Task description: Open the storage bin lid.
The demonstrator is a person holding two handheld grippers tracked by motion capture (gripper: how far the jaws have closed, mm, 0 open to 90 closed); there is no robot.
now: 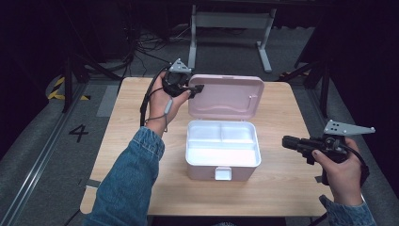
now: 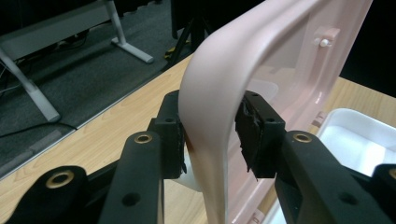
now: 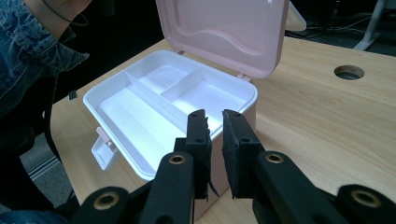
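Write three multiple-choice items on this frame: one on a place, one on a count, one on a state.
1. Where does the left gripper reach?
A. the box's front latch
B. the raised lid's left edge
C. the table's far right corner

2. How many compartments does the white tray have?
A. three
B. five
C. one

3. How is the pink box?
A. shut and latched
B. open, lid upright
C. tipped on its side

Answers:
1. B: in the left gripper view the lid edge stands between the fingers, with a gap at one pad.
2. A: the right gripper view shows one long section and two smaller ones behind it.
3. B: the lid stands up behind the tray, and the latch hangs free at the front.
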